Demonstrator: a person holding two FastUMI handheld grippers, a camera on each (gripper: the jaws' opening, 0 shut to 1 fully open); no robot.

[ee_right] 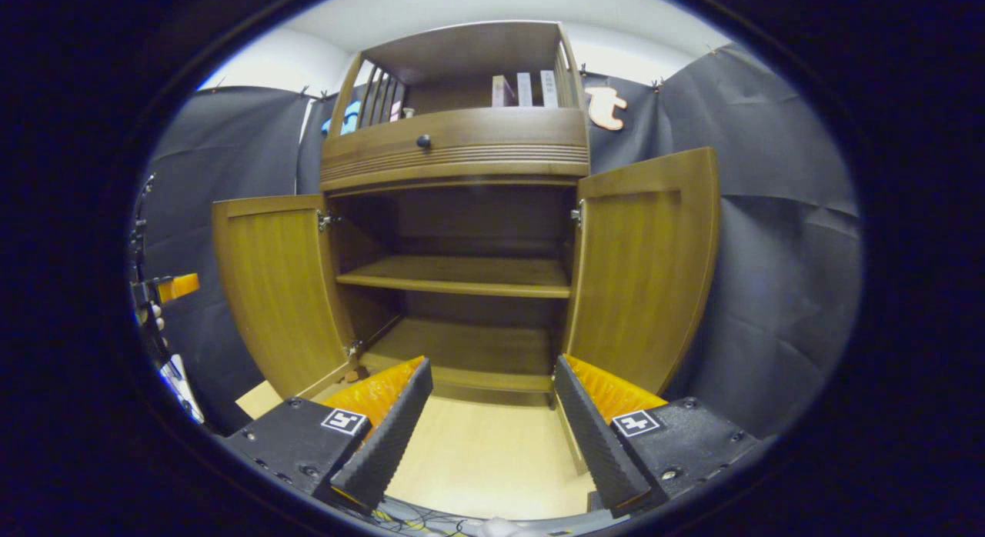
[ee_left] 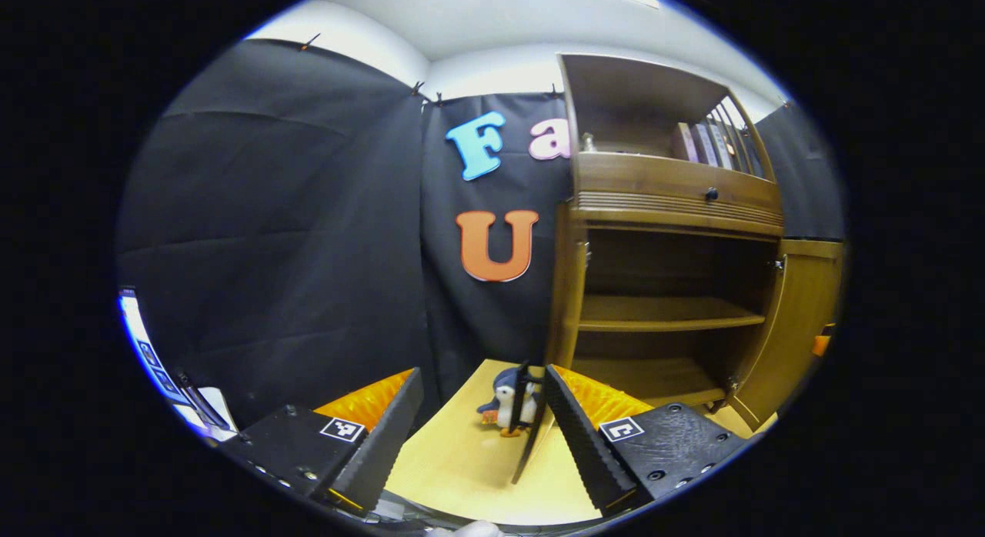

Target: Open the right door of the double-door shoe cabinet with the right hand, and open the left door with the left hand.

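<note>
Right gripper (ee_right: 492, 429) and left gripper (ee_left: 477, 437) both stand with fingers spread and empty before the shoe cabinet (ee_right: 462, 160), whose right door (ee_right: 642, 268) and left door (ee_right: 281, 291) we find swung wide, so we judge only a clean withdrawal remains, clear of either panel.

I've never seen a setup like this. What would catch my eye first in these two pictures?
Most striking is the wooden shoe cabinet in the middle of the right gripper view, its left door and right door both swung wide, showing bare shelves. In the left gripper view, a small toy penguin stands on the pale floor before the cabinet, between the open left gripper fingers.
</note>
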